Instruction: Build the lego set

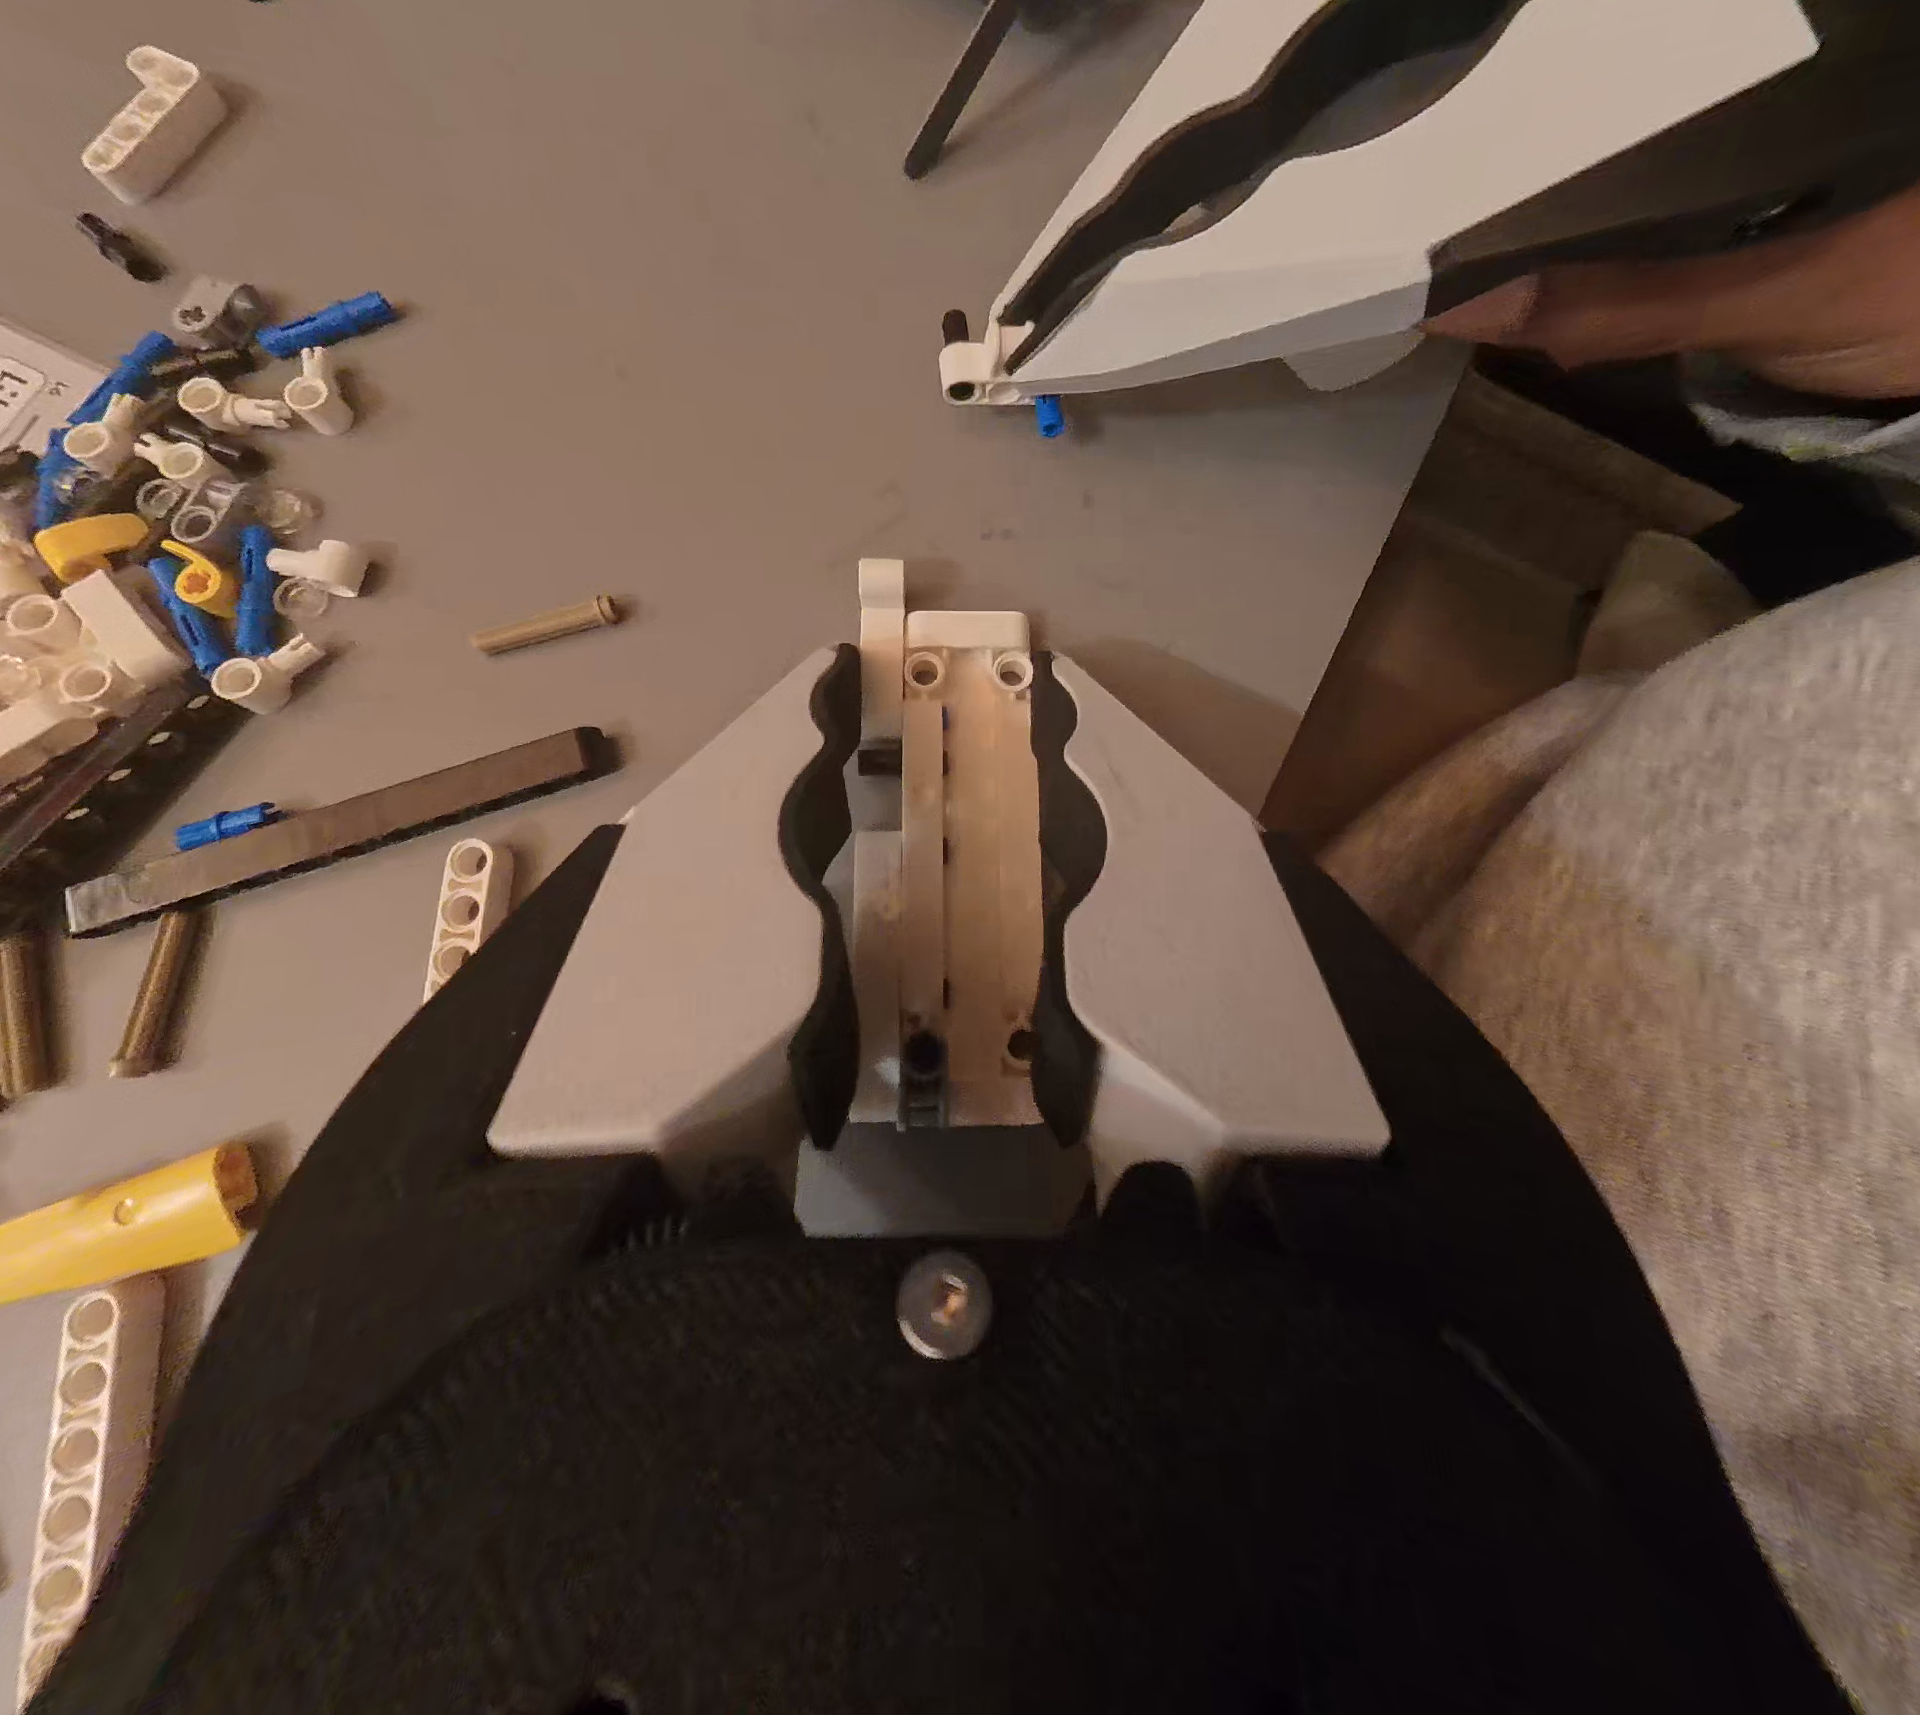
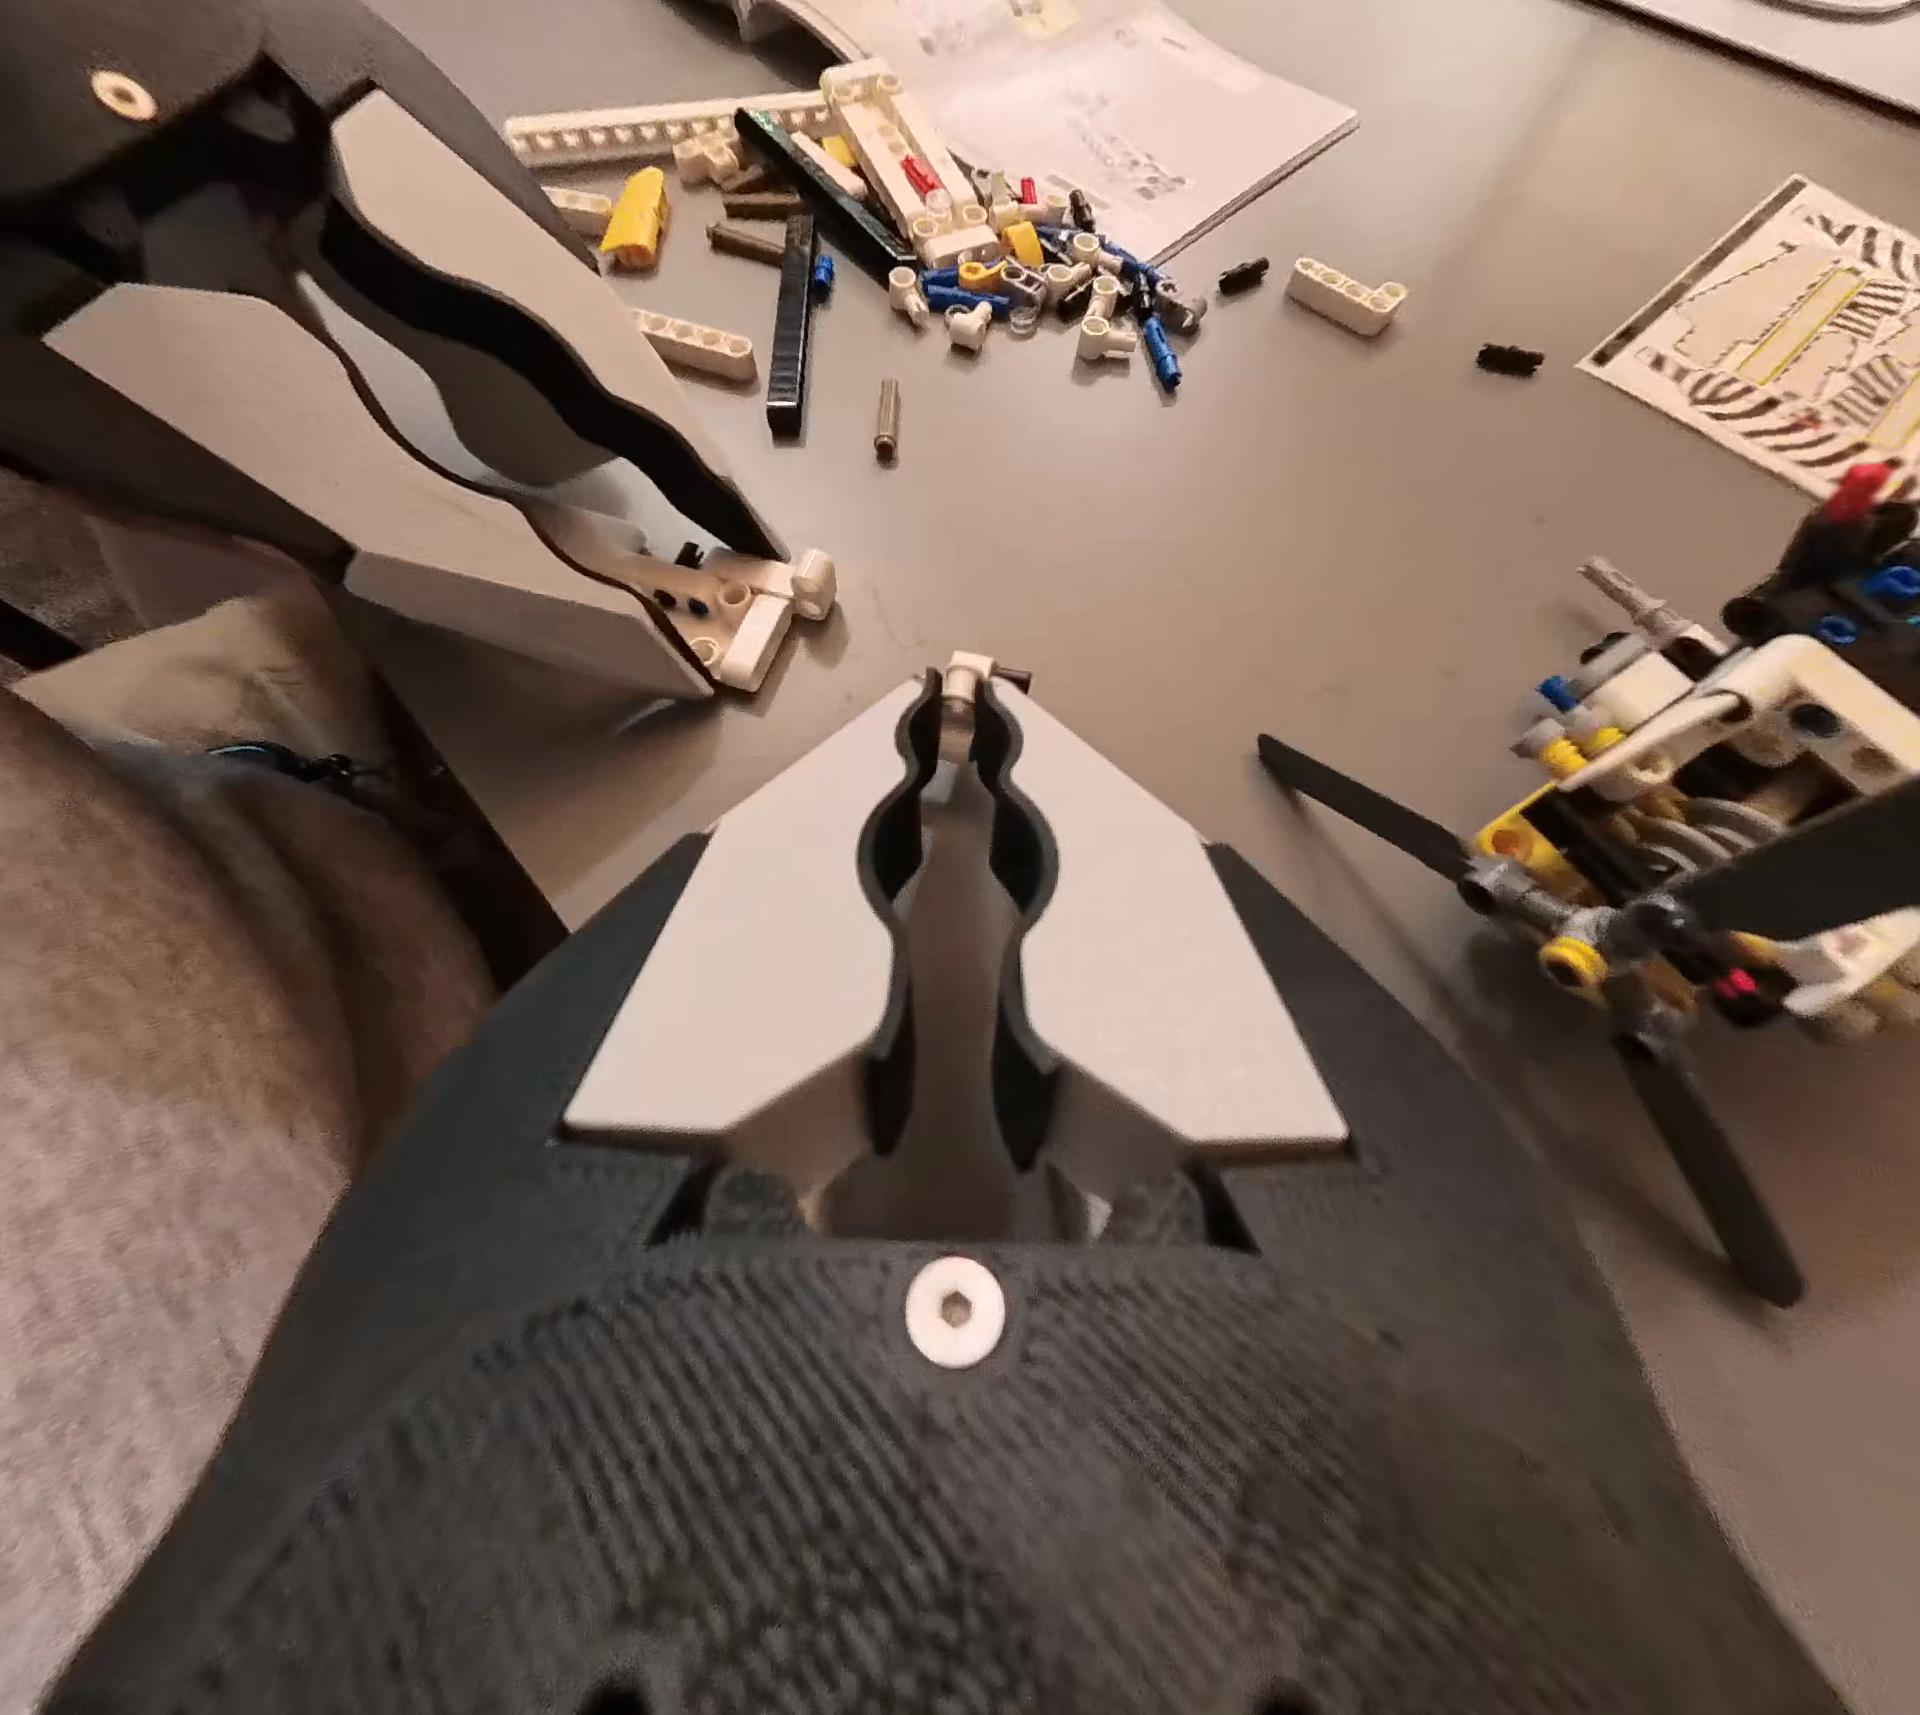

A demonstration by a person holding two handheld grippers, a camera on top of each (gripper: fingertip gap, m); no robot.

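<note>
My left gripper (image 1: 945,663) is shut on a white beam assembly (image 1: 966,834) that runs lengthwise between its fingers, its end sticking out past the tips. It also shows in the right wrist view (image 2: 743,616), low over the table near the front edge. My right gripper (image 2: 968,694) is shut on a small white connector (image 2: 968,673) with a black pin on its side. In the left wrist view the right gripper (image 1: 1013,346) holds this connector (image 1: 971,372) a short way ahead of the assembly, apart from it. The partly built yellow, black and white model (image 2: 1714,834) stands to the right.
A pile of loose white, blue, black and yellow parts (image 2: 1039,263) lies across the grey table (image 1: 675,263), with an open instruction booklet (image 2: 987,24) behind it and a sticker sheet (image 2: 1766,346) at the right. A person's grey-clad lap (image 1: 1662,1042) is at the table edge. About 6 cm separates my left fingertips from my right.
</note>
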